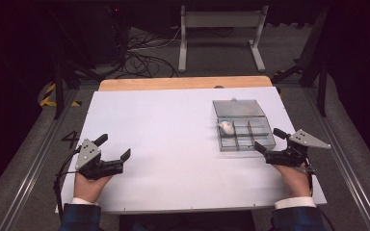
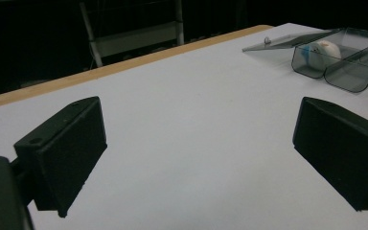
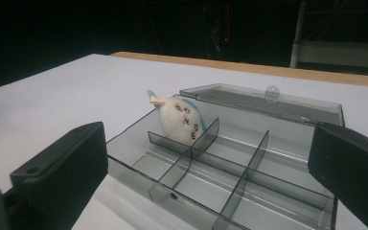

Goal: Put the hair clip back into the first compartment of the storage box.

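A clear grey compartment box point(image 1: 255, 139) point(image 3: 287, 191) point(image 2: 359, 76) lies at the table's right, its lid point(image 1: 238, 108) point(image 3: 263, 103) folded open behind it. A small white toy point(image 1: 227, 127) point(image 3: 182, 120) point(image 2: 323, 49) with blue and red marks sits in the box's far left compartment. My right gripper point(image 1: 266, 139) point(image 3: 211, 177) stands open just in front of the box's near right corner, nothing between its jaws. My left gripper point(image 1: 113, 146) point(image 2: 199, 153) rests open on the table's left side, far from the box, also holding nothing.
The white table top point(image 1: 173, 144) has a bare wooden strip point(image 1: 183, 83) along its far edge. Beyond it stand a metal frame point(image 1: 219, 33) and cables point(image 1: 139, 57) on the floor. Rails point(image 1: 33, 163) run along both sides of the table.
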{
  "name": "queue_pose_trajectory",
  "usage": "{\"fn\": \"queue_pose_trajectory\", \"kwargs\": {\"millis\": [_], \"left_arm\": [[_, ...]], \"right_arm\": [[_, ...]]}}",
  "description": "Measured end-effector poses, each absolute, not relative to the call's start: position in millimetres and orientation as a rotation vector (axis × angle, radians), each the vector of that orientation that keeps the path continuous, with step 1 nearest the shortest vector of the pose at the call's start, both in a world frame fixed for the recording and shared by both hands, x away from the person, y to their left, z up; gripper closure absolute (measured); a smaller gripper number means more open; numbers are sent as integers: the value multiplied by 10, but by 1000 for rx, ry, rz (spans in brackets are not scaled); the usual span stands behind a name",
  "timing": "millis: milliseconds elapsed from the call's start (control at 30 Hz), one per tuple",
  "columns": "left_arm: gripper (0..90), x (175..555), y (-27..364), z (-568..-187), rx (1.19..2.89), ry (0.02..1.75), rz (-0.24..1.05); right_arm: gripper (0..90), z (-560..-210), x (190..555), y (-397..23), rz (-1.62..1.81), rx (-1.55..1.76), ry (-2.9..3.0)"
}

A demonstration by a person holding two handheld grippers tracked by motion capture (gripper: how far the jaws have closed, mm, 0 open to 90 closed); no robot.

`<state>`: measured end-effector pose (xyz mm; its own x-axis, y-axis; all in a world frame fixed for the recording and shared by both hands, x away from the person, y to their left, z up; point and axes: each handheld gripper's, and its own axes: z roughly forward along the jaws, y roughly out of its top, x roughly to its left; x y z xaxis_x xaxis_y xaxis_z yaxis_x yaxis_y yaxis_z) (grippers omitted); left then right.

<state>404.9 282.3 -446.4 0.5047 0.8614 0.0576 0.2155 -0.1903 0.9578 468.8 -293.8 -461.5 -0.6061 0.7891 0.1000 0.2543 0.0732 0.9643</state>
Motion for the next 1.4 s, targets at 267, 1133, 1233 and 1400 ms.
{"fn": "queue_pose_trajectory", "kwargs": {"millis": [267,1133,1233,1400], "left_arm": [[49,4043,2838,-4466,1697,927,769],[49,4049,2852,-4478,1702,931,768],[49,4050,2853,-4479,1700,932,768],[49,4049,2851,-4479,1702,931,768]], "right_arm": [[9,-4650,4690,-3006,1544,1065,1889],[2,-4661,4706,-3003,1524,1054,1902],[2,-4660,4705,-3002,1523,1053,1902],[2,-4657,4705,-2991,1518,1049,1905]]}}
